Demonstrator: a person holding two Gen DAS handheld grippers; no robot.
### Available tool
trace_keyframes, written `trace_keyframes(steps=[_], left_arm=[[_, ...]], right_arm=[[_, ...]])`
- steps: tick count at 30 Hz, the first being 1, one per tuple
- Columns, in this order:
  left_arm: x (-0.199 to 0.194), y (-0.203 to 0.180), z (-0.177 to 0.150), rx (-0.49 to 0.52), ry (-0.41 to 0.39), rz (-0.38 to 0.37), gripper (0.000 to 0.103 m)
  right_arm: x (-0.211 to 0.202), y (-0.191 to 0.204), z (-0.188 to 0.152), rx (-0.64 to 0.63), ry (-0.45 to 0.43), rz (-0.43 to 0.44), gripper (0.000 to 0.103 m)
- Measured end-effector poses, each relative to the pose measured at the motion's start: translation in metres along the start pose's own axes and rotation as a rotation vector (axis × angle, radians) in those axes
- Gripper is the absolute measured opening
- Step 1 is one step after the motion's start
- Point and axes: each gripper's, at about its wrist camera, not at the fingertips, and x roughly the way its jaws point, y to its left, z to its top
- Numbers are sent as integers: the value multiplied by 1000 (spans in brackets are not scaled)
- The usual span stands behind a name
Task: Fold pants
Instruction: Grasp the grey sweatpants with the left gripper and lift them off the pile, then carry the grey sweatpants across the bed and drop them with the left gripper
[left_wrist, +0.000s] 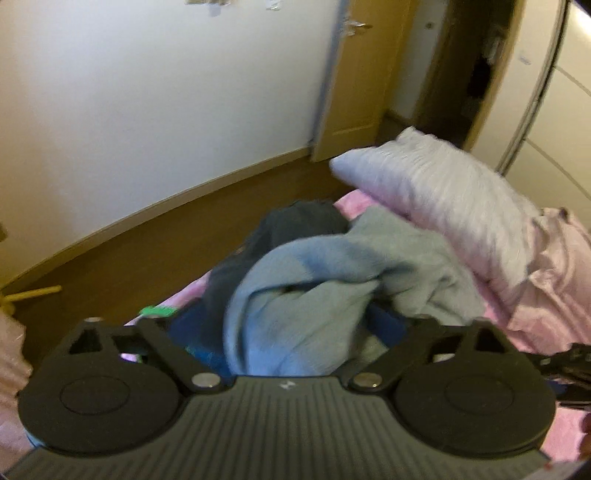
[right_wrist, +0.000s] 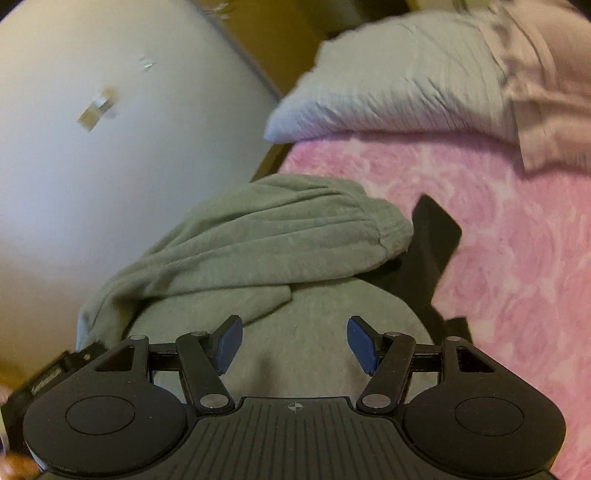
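Grey fleece pants (right_wrist: 258, 236) lie crumpled on the pink bed (right_wrist: 517, 277), bunched between the left tongs (left_wrist: 295, 325); whether those clamp, I cannot tell. Right tongs (right_wrist: 294, 343) stand apart above the cloth. Likely still gathering; next, find the waistband.

Pale striped pillow (right_wrist: 391, 81) at the head of the pink floral bedcover (right_wrist: 517, 258); white wall (left_wrist: 147, 110); brown wooden floor (left_wrist: 147, 251); tan door (left_wrist: 358, 74) ajar beyond.

Your right gripper (right_wrist: 294, 345) hangs with its jaws apart over the grey pants (right_wrist: 258, 236) at centre frame. A pale pillow (right_wrist: 388, 85) lies upper right on the pink bedspread (right_wrist: 517, 258).
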Motion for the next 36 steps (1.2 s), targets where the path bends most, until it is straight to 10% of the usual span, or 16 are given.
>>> trace_keyframes(steps=[8, 21, 36], left_arm=[[-13, -41, 17, 178, -103, -72, 16], [-105, -200, -18, 558, -257, -403, 11], [-219, -446, -144, 908, -322, -916, 11]], right_arm=[[-22, -26, 11, 58, -69, -54, 60], [-151, -102, -27, 199, -269, -118, 60], [-429, -272, -162, 466, -595, -353, 60]])
